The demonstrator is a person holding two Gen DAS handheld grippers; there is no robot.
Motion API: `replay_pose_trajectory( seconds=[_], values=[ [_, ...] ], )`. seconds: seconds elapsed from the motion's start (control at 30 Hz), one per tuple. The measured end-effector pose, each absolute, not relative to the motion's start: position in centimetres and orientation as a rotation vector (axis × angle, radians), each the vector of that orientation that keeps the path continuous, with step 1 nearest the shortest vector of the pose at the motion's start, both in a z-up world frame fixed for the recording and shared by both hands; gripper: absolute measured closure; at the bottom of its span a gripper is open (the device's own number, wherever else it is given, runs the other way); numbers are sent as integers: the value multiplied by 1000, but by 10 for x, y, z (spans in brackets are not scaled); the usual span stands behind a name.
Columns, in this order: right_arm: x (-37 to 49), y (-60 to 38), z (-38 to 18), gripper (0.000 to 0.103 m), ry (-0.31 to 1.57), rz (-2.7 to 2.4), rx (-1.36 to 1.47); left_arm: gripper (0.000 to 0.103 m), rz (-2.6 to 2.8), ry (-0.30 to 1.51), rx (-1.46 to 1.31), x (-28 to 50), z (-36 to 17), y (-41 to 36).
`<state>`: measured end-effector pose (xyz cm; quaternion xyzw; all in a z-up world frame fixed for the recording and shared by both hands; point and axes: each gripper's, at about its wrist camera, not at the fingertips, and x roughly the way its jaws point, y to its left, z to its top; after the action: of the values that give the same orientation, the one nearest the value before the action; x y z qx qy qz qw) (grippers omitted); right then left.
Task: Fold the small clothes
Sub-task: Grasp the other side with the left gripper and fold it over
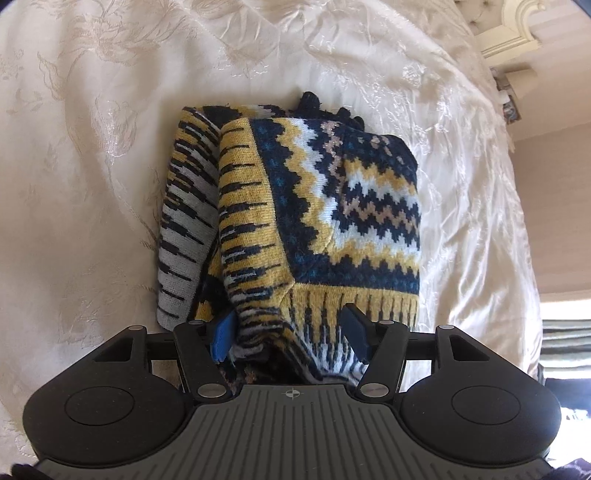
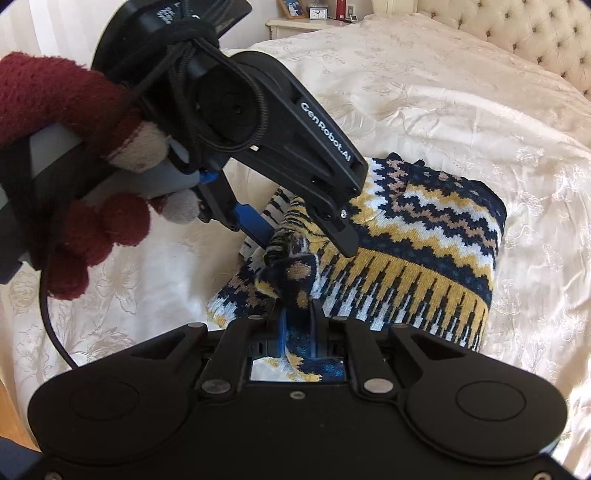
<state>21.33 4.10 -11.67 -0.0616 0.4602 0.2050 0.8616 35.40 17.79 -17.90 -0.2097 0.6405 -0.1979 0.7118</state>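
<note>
Navy, yellow and white zigzag-knit sweater (image 1: 332, 206) folded on cream embroidered bedspread (image 1: 92, 147), left tool (image 1: 291, 332) spread around its near hem, right tool (image 2: 297, 332) pinching a knit fold.

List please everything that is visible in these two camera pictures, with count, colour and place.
Knitted garment: one, navy, yellow, white and tan zigzag pattern, partly folded, on the bed.
Bedspread: one, cream with flower pattern, under the garment.
Headboard: one, cream, tufted, far right.
Nightstand: one, cream, far end, bearing a small clock, a framed picture and a red item.
Left gripper: one, black with blue pads, jaws wide around a bunch of the garment.
Right gripper: one, black, jaws closed on a garment edge.
Gloved hand: one, dark red glove, holding the left gripper.
</note>
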Motion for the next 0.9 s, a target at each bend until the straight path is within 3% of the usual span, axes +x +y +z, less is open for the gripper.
replay_pose_trajectory(
  seconds=[0.23,0.27,0.3,0.57,0.7,0.83,0.9],
  values=[
    [215,36,-121,85,971,428,-97,48,-432,1424,-500,358,-188,179],
    [216,36,-122,85,974,428,-93,61,-441,1407,-493,357,-187,179],
    [216,36,-123,85,975,428,-92,88,-445,1387,-478,357,-186,179],
    [217,36,-107,85,925,430,-19,90,-534,1158,-262,343,-132,177],
    [227,55,-115,85,947,475,-34,90,-509,1191,-219,346,-134,185],
    [239,73,-151,71,1052,528,-48,87,-436,1291,-235,355,-171,193],
    [241,75,-163,62,1092,541,-44,76,-417,1304,-210,356,-183,192]
  ],
)
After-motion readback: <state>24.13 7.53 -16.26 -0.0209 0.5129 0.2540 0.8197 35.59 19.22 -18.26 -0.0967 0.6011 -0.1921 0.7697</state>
